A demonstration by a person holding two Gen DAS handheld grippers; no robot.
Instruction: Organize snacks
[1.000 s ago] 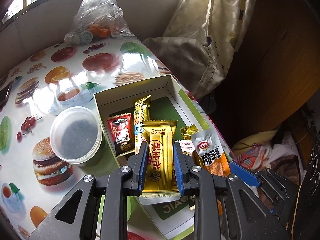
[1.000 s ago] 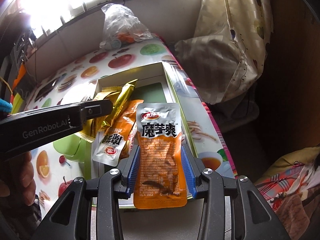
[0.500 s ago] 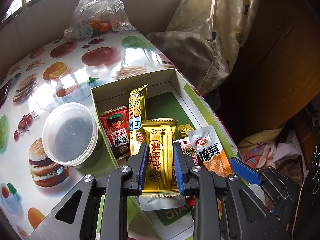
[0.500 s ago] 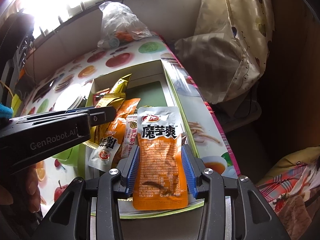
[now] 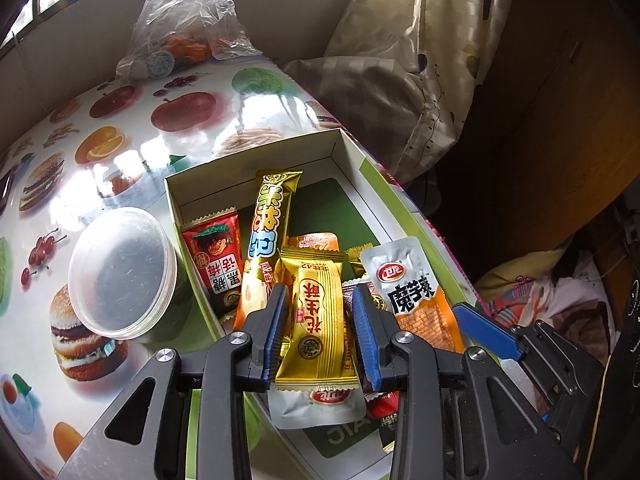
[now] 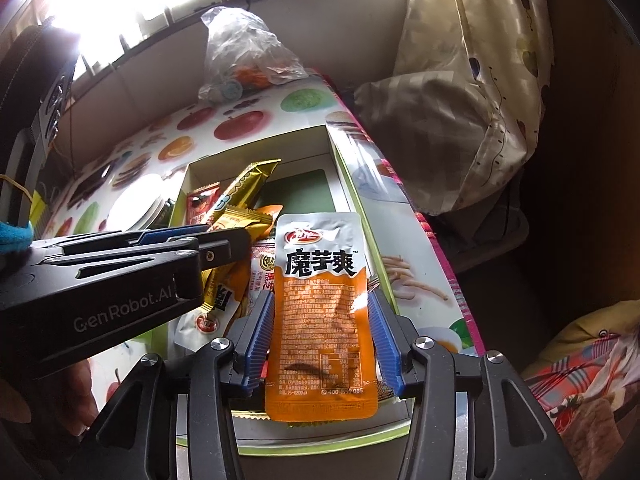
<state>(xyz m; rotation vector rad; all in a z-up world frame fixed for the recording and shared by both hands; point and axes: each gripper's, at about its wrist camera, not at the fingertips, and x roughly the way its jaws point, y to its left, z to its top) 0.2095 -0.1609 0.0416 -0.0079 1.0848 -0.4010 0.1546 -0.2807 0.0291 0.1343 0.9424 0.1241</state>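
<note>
Each tool is a black plastic frame with triangular cut-outs, round silver screws at the joints and 2 ribbed blue pads. The left tool (image 5: pixel 320 332) carries white "GenRobot.AI" lettering on its side; the right tool (image 6: pixel 322 344) matches it.

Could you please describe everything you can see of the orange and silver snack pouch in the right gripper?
The orange and silver snack pouch is a flat, glossy foil sachet: silver top with a red logo and bold black Chinese characters, orange lower part covered in fine print. It looks sealed and slightly creased. The right gripper clamps its long edges between blue pads, holding it above the near end of the open box, silver end pointing away.
</note>
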